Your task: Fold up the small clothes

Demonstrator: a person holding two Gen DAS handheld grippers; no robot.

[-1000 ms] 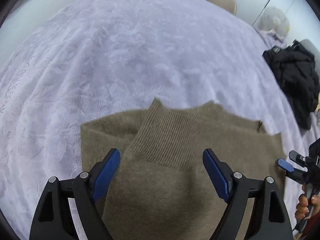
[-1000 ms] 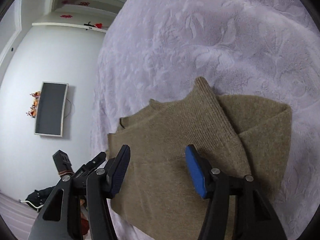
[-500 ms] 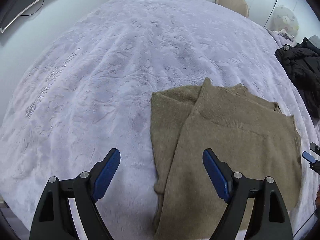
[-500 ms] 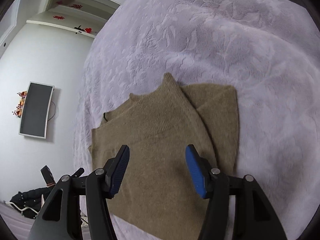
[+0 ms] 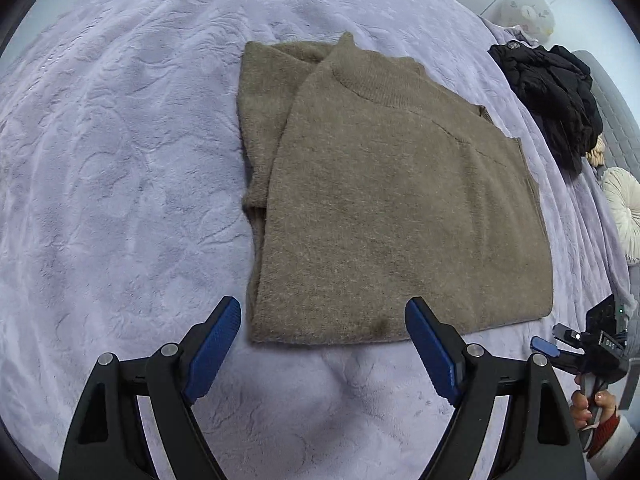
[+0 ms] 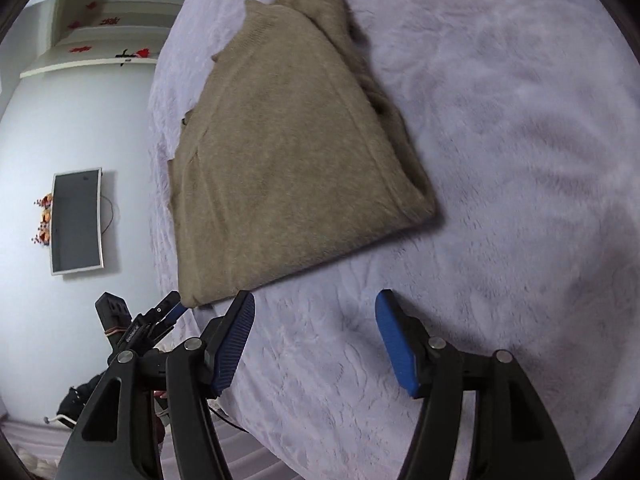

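I see the bed (image 5: 100,160), its lilac plush cover wrinkling easily, so a low pass could drag it and pull the fold askew. The brown sweater (image 5: 392,208) lies folded mid-bed, hem toward the near edge, one sleeve peeking out underneath; a shallow pinch would lift only the top layer and undo the fold. My left gripper (image 5: 323,344) hangs wide apart, empty, just short of the hem. My right gripper (image 6: 315,336) is opening, nothing between its fingers.

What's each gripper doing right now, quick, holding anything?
Left gripper: open, empty, just short of the brown sweater's near hem.
Right gripper: jaws opening, nothing between them, over the lilac blanket.
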